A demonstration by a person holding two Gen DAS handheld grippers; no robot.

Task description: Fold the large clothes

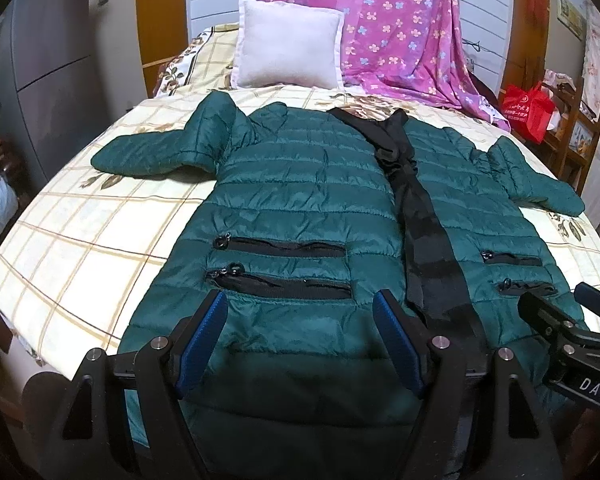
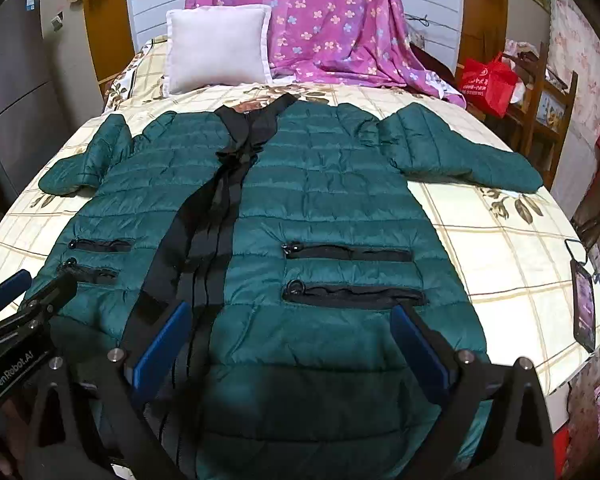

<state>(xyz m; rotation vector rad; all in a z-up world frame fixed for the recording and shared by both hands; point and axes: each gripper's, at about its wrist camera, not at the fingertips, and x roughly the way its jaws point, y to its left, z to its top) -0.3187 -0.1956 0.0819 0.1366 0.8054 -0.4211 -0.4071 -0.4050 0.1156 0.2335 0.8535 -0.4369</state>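
A dark green quilted jacket [image 1: 308, 184] lies flat, front up, on the bed, sleeves spread to both sides, with a black placket down its middle; it also shows in the right wrist view [image 2: 332, 200]. My left gripper [image 1: 300, 304] is open above the jacket's lower left panel, just below the two black zip pockets. My right gripper [image 2: 292, 316] is open above the lower right panel, below its two zip pockets. The right gripper shows at the right edge of the left wrist view [image 1: 556, 300], and the left gripper shows at the left edge of the right wrist view [image 2: 32, 284].
The bed has a cream checked sheet [image 1: 80, 240]. A white cushion [image 1: 288, 44] and a pink flowered blanket [image 1: 400, 28] stand at the headboard. A red bag [image 2: 488, 80] sits on a wooden shelf at the right. A dark phone-like object [image 2: 584, 300] lies near the bed's right edge.
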